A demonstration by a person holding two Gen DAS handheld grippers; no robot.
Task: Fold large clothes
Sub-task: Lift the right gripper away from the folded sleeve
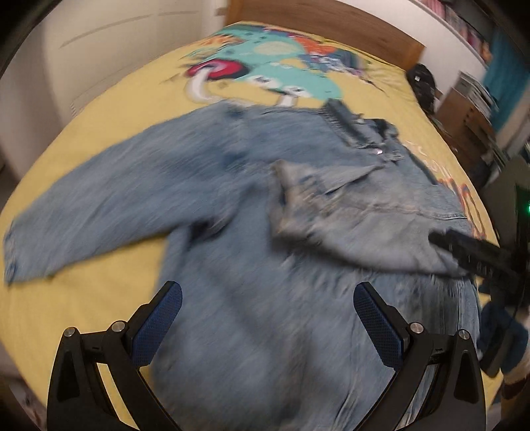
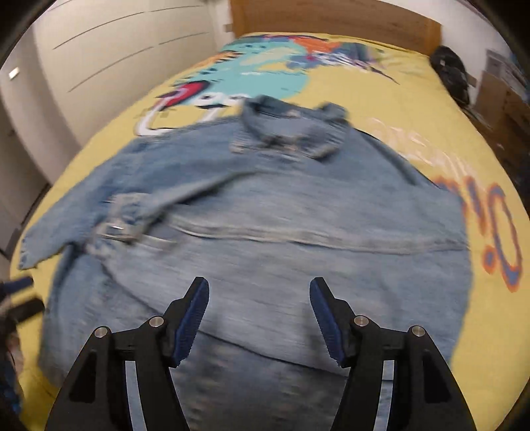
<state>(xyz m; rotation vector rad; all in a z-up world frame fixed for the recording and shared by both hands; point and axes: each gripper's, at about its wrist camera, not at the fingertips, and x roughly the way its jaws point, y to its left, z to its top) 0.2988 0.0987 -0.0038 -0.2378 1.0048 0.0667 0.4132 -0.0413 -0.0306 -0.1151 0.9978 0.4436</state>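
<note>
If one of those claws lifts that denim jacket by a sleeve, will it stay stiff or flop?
The denim jacket would probably flop: its folded sleeve already drapes limply across the body. It looks thick, so likely heavyish. On the yellow bedspread it would probably drag rather than slide.

I hold my left gripper (image 1: 267, 300) above the denim jacket (image 1: 251, 212), its two blue-padded fingers (image 1: 158, 323) spread wide with nothing between them but the cloth below; whether they touch it I cannot tell. The jacket lies on a yellow bedspread (image 1: 99, 109) with a bright cartoon print (image 1: 265, 63) beyond the jacket's collar (image 1: 361, 132). One sleeve (image 1: 89, 205) stretches out from the jacket toward the left edge of the spread. The other sleeve is folded across the jacket's body, its cuff (image 1: 291, 199) resting near the middle. My right gripper (image 1: 470, 255) shows dark at the jacket's right edge, blurred. A wooden headboard (image 1: 331, 23) stands beyond the jacket.
</note>
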